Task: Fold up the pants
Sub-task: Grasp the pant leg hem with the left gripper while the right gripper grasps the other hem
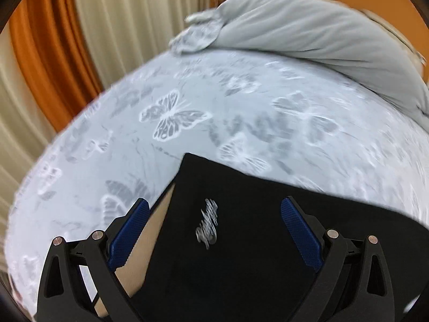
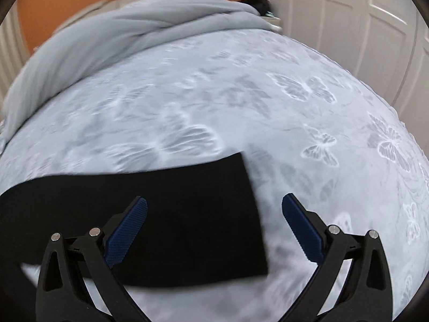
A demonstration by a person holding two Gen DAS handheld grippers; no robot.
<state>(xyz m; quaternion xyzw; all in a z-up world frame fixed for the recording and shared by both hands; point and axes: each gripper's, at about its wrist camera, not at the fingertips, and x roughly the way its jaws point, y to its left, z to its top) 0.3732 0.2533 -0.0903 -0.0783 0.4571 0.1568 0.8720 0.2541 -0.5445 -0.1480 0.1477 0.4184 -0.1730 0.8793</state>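
Note:
Black pants (image 1: 241,214) lie flat on a bed with a pale butterfly-print sheet (image 1: 187,102). In the left wrist view one end of them shows a small silver script logo (image 1: 207,222), and my left gripper (image 1: 214,206) hovers over that end, open, blue pads apart with nothing between them. The right wrist view shows the other end of the pants (image 2: 174,214) as a straight-edged dark band. My right gripper (image 2: 214,204) stands open above its right edge, one finger over the cloth and the other over the sheet (image 2: 308,147).
A rumpled grey duvet (image 1: 308,32) is piled along the far side of the bed, seen too in the right wrist view (image 2: 107,32). Orange and cream curtains (image 1: 53,53) hang beyond the left edge. White panelled doors (image 2: 362,13) stand at the right.

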